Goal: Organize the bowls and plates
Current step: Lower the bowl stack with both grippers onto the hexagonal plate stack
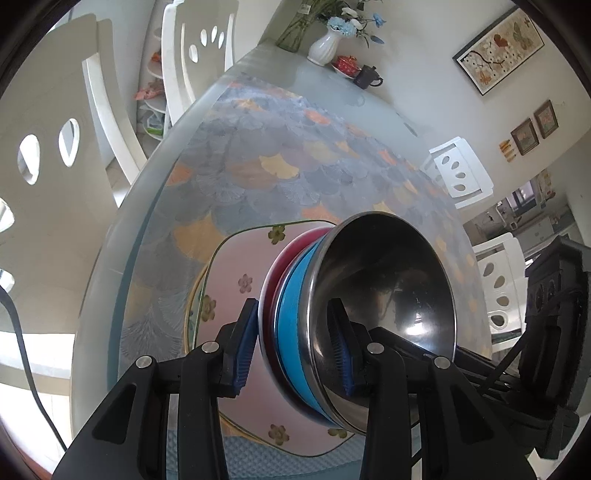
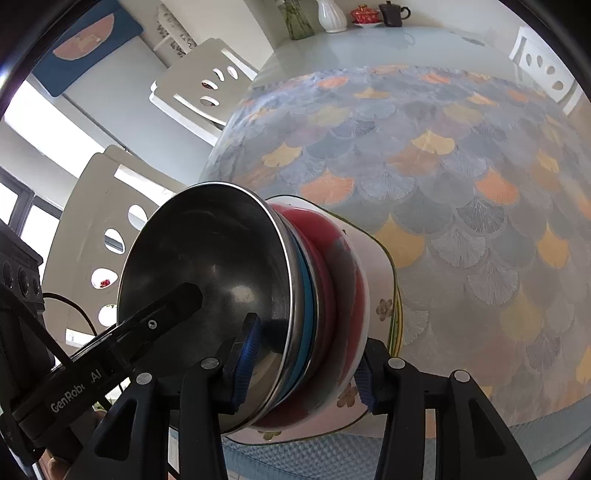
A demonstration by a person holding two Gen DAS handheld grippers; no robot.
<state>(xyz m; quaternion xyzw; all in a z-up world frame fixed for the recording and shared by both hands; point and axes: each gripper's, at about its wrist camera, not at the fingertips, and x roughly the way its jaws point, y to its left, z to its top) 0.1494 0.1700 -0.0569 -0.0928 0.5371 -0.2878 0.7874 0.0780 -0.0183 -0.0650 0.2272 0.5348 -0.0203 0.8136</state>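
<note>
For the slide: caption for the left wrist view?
Left gripper clamps the rim of the nested bowls, steel on blue on red, over the floral plate.

bowls: 3 nested, one steel bowl (image 1: 384, 295), one blue bowl (image 1: 291, 332), one red bowl (image 1: 273, 280) | floral plate (image 1: 236, 266): 1 | table (image 1: 295, 155): 1 | vases: 2, white vase (image 1: 325, 46) and glass vase (image 1: 295, 33) | dark teapot (image 1: 367, 75): 1 | framed pictures on wall: 3 | grippers: 2
</note>
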